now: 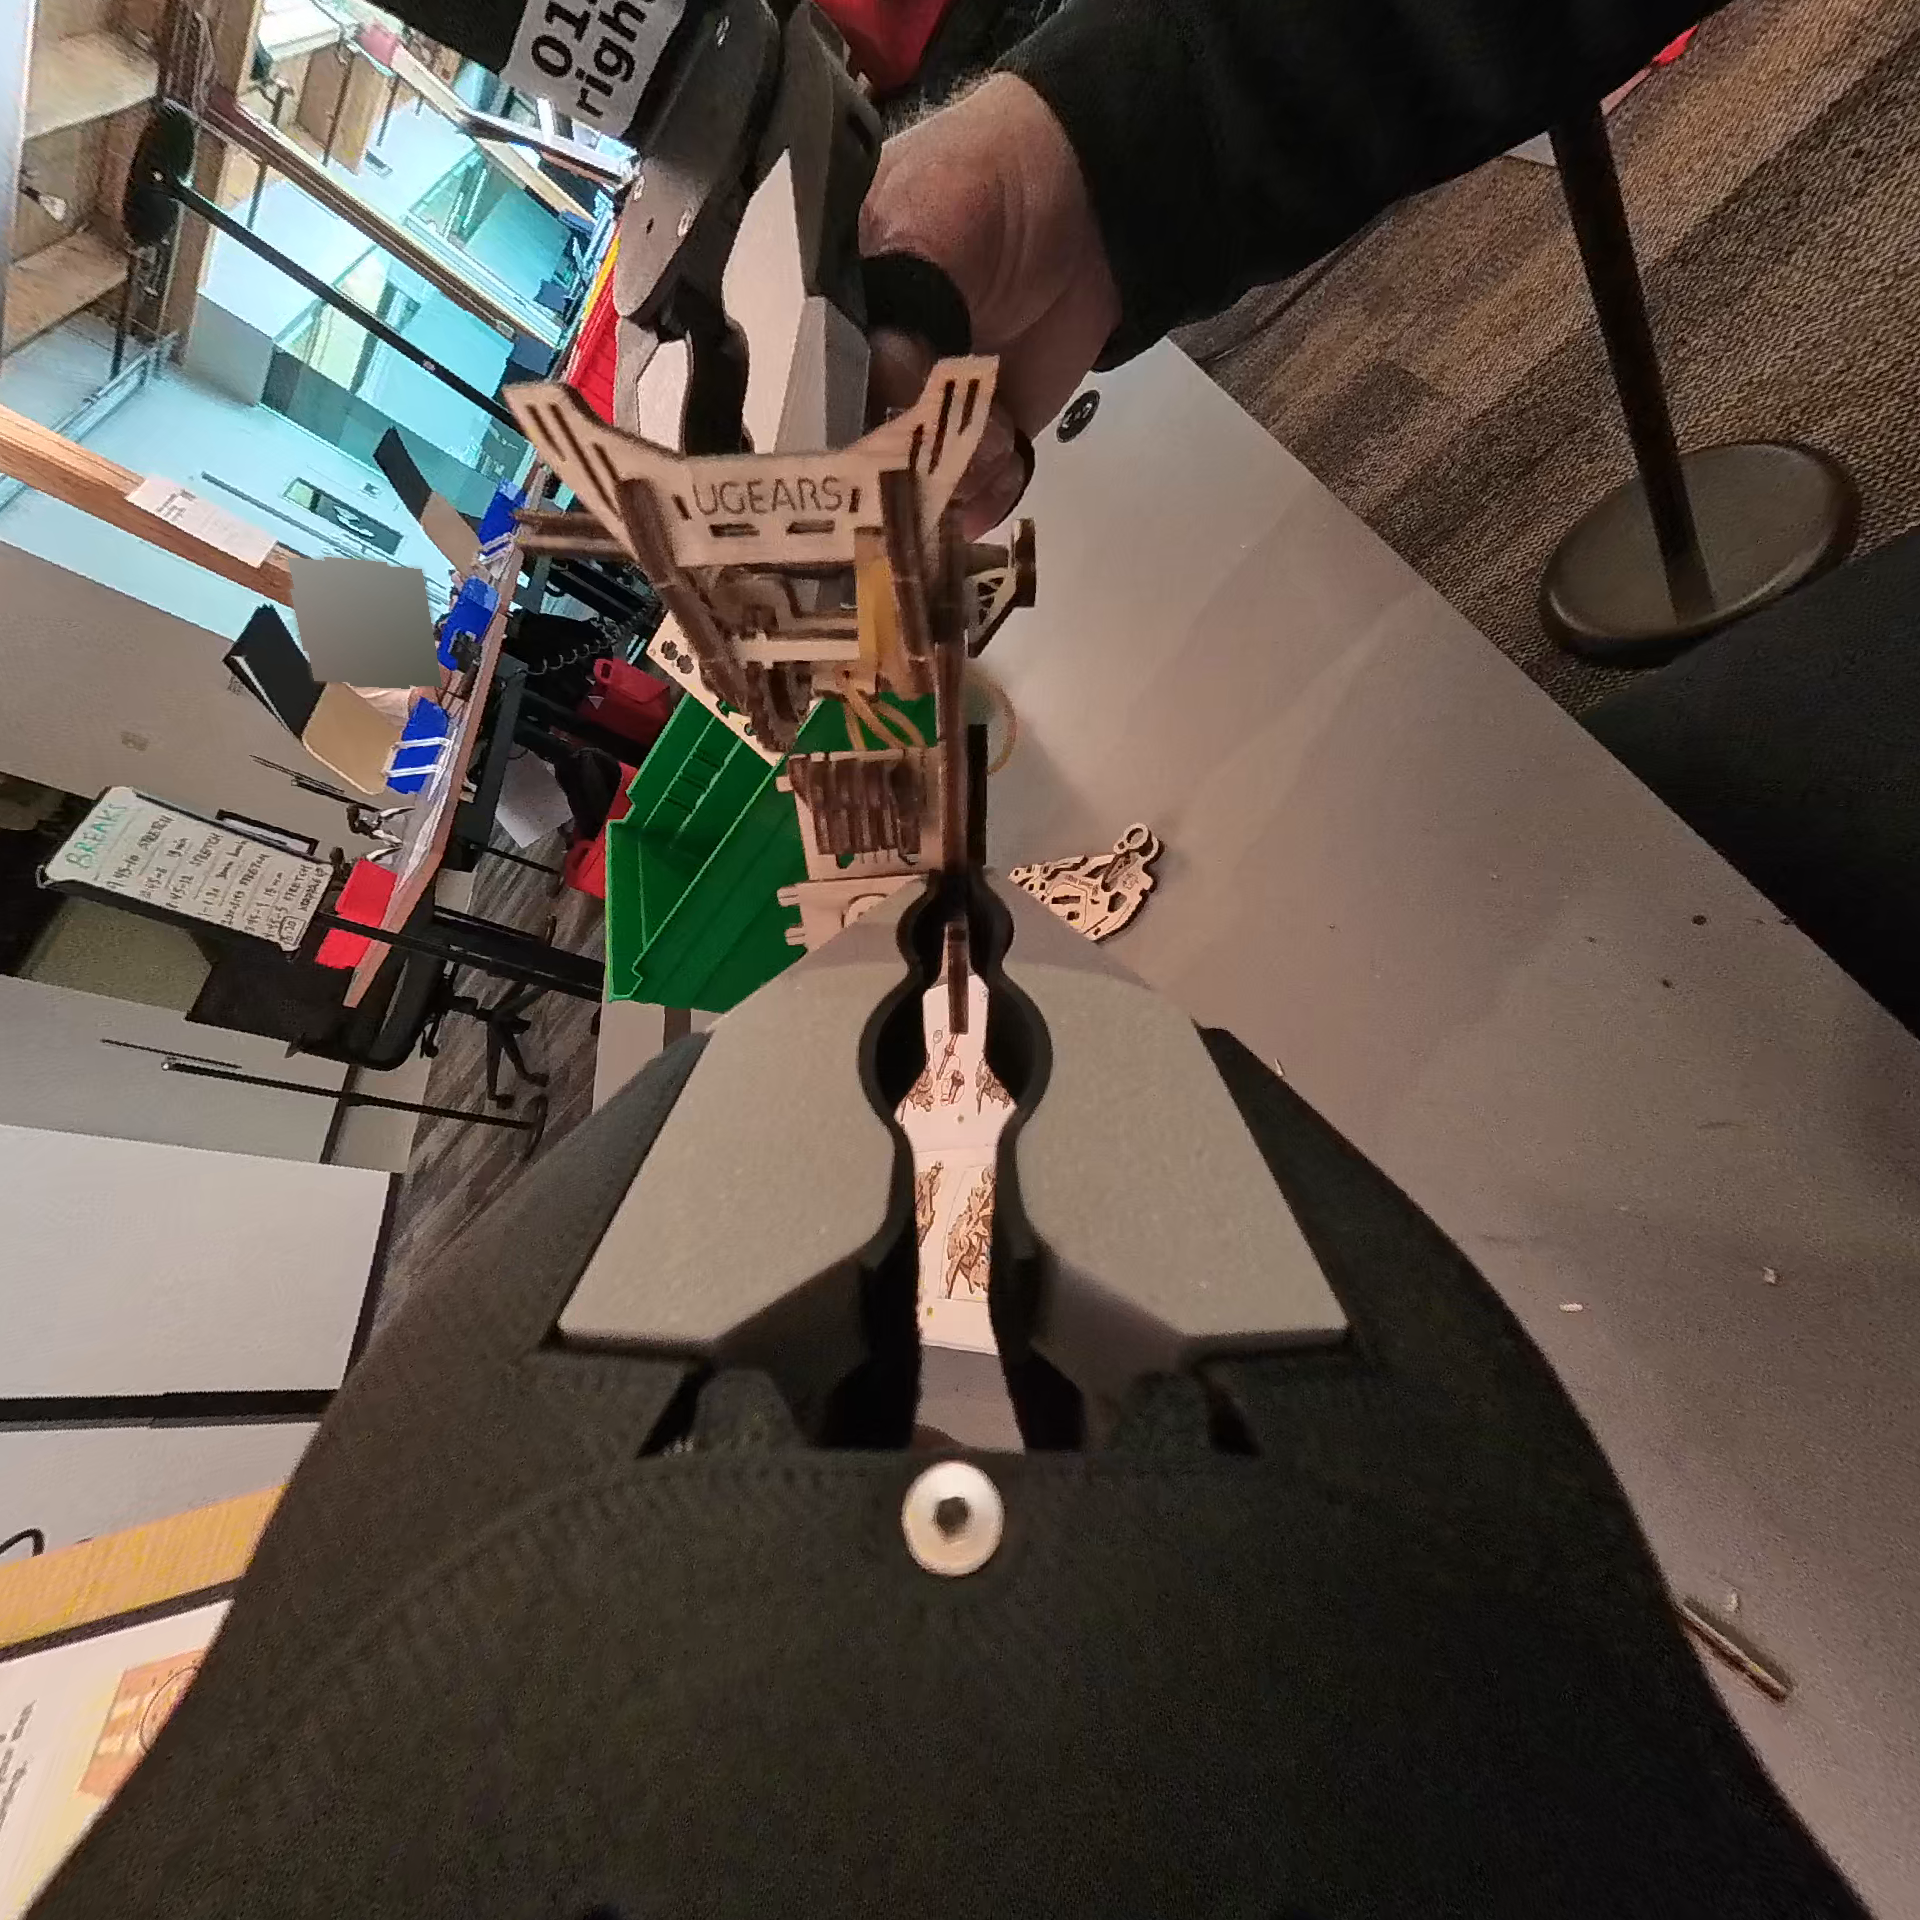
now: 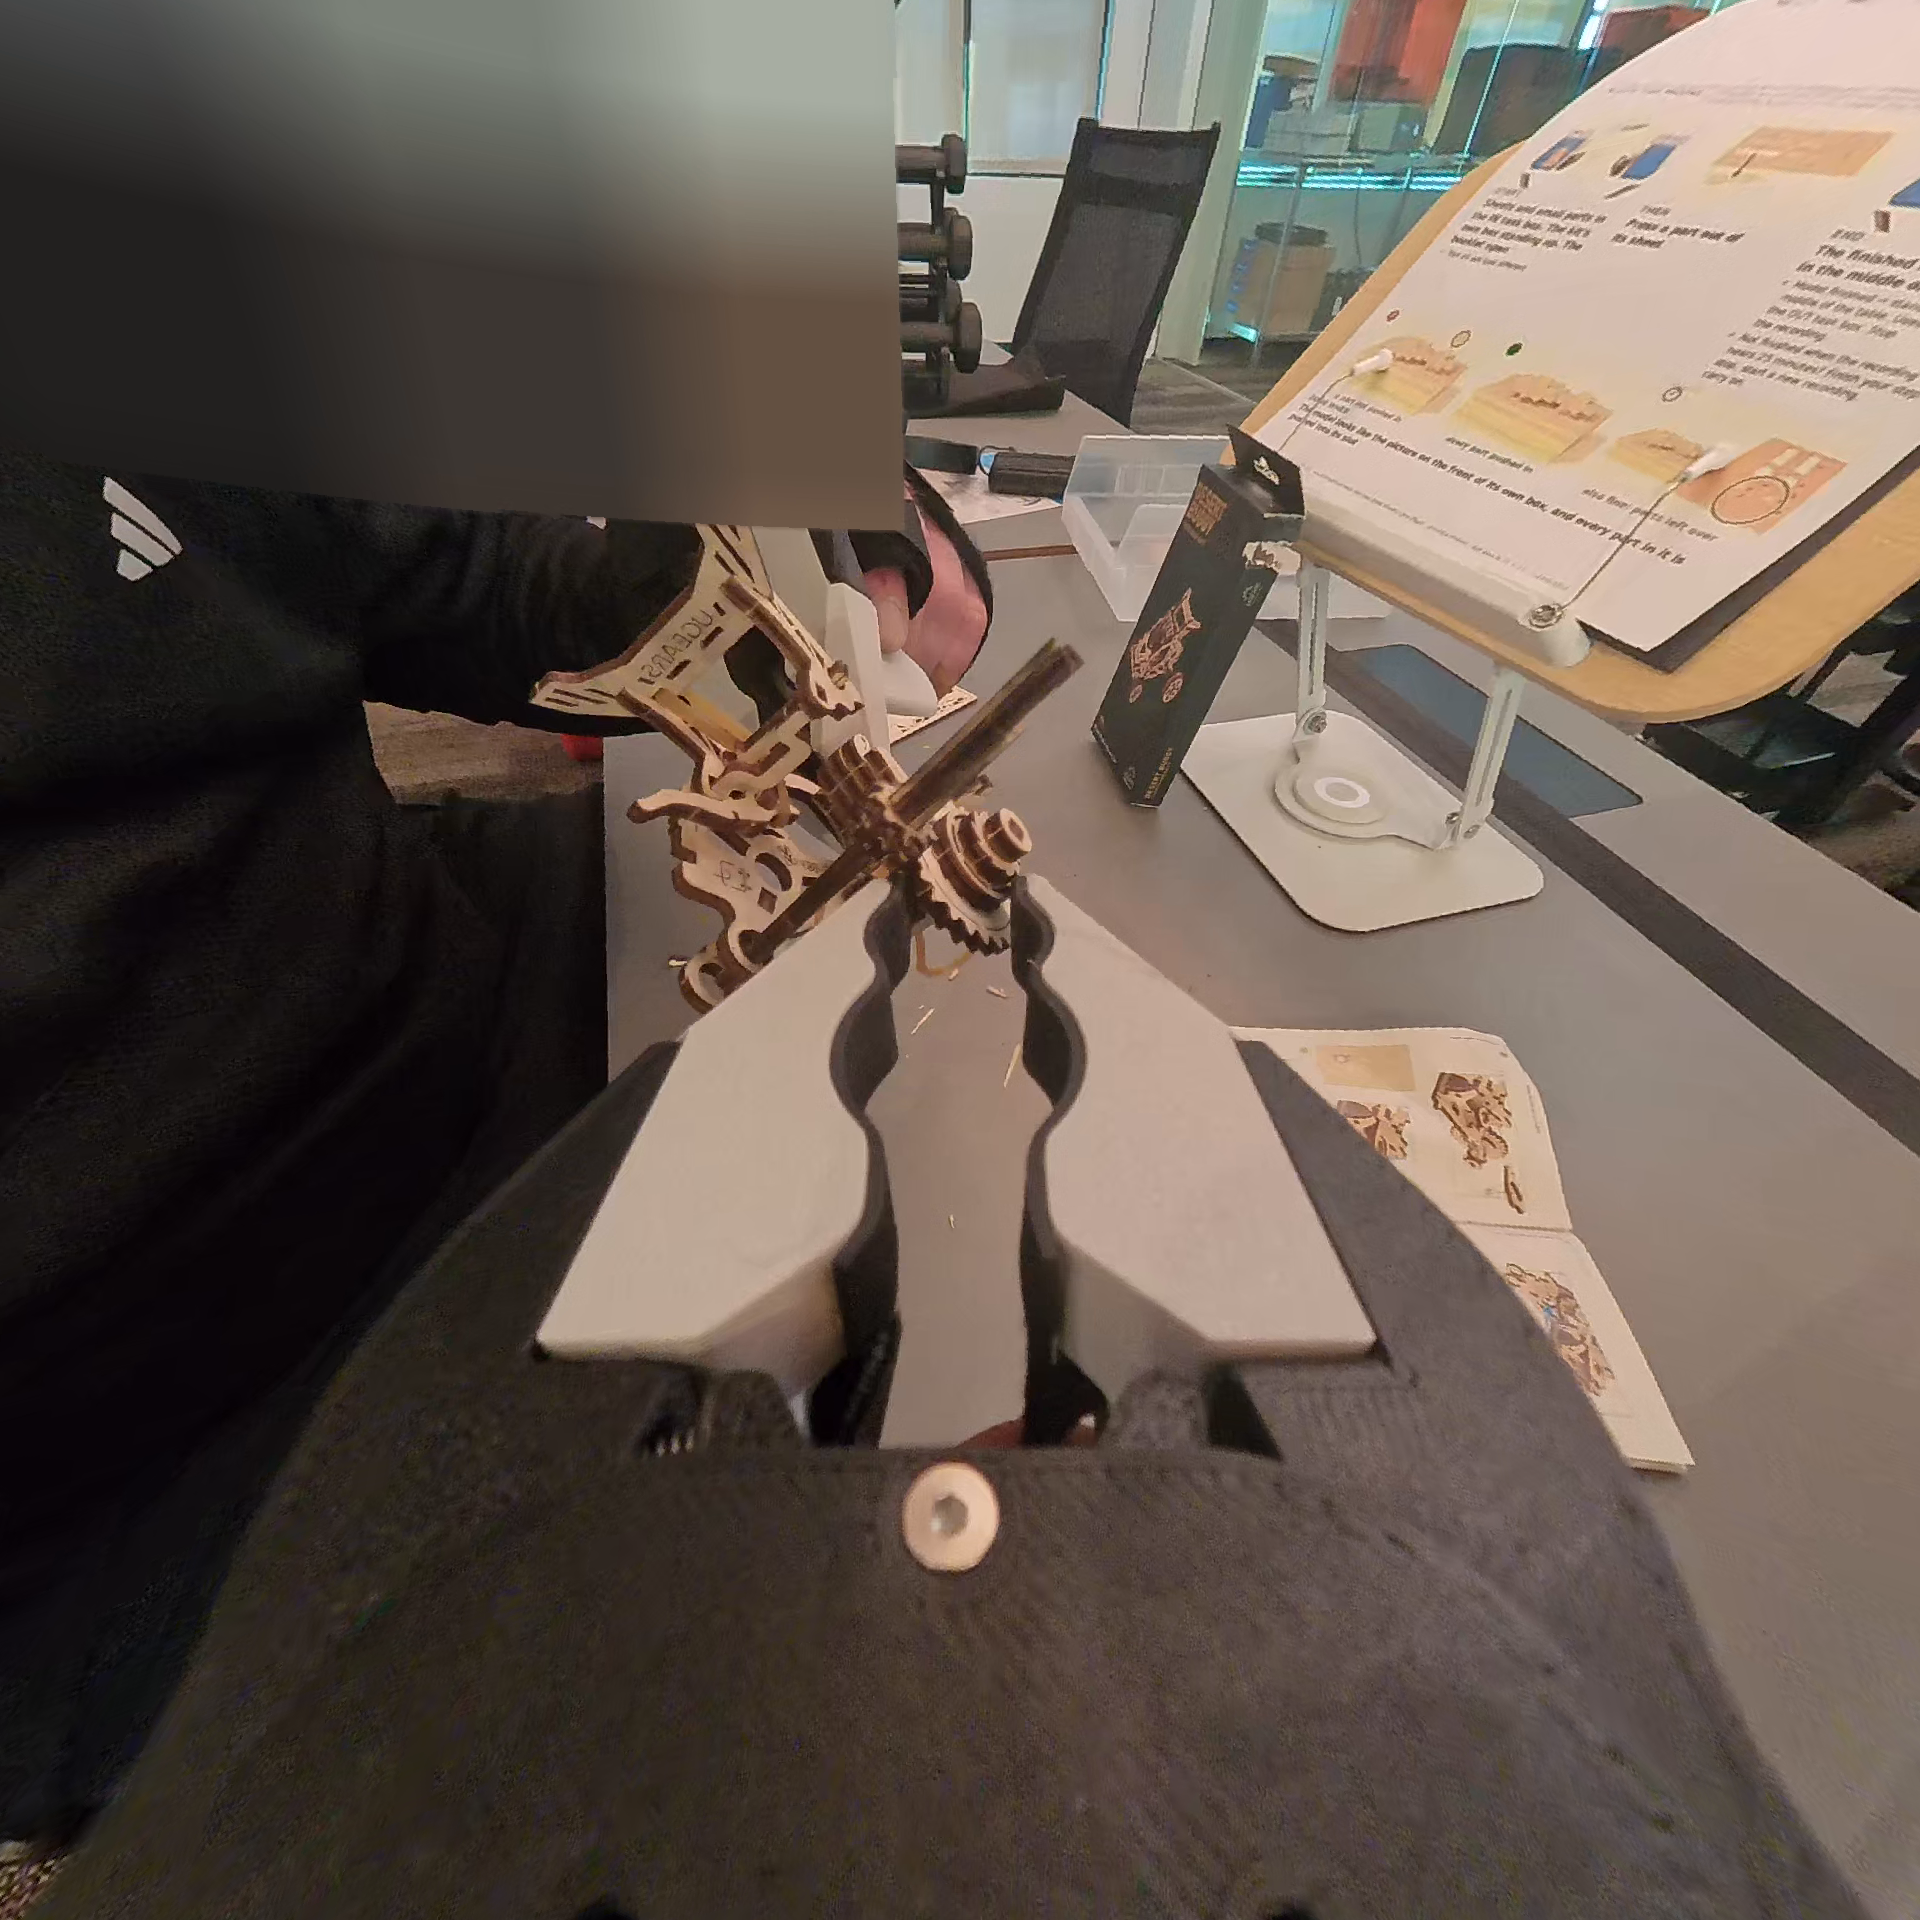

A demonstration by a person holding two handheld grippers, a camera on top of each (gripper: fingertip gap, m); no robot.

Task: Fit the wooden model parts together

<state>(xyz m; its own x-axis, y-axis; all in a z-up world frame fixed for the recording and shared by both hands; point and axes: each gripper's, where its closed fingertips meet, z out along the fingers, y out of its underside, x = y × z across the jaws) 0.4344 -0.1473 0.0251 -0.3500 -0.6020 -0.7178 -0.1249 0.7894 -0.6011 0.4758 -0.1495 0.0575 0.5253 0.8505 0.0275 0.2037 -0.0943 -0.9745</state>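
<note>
Your left gripper [image 1: 954, 902] was closed on a thin edge plate of the wooden model [image 1: 821, 623], its grey fingertips pinched tight on the plate and the model held in the air above the tabletop [image 1: 1455, 935]. Your right gripper [image 2: 951, 914] was clamped on the gear stack [image 2: 971, 868] at the model's [image 2: 748, 769] near end, jaws narrowed with the gear teeth between the tips. In the left view, your right hand [image 1: 977, 249] and its gripper sat just behind the model's far end. The model was thus carried between both grippers, tilted, with a dark slatted strip [image 2: 966, 727] running diagonally across it. One loose wooden part [image 1: 1091, 883] lay flat on the tabletop, just beside the left gripper tip. A green bin [image 1: 707, 862] stood behind the model at the far tabletop edge. In the right view, an open booklet [image 2: 1455, 1195] lay on the tabletop to the right of the gripper, a dark box [image 2: 1195, 644] stood upright near a white stand [image 2: 1382, 831] that carried an instruction board [image 2: 1662, 312], and a clear tray [image 2: 1132, 520] sat behind the box. Small wood splinters [image 2: 1013, 1065] were scattered on the tabletop between the right fingers.
</note>
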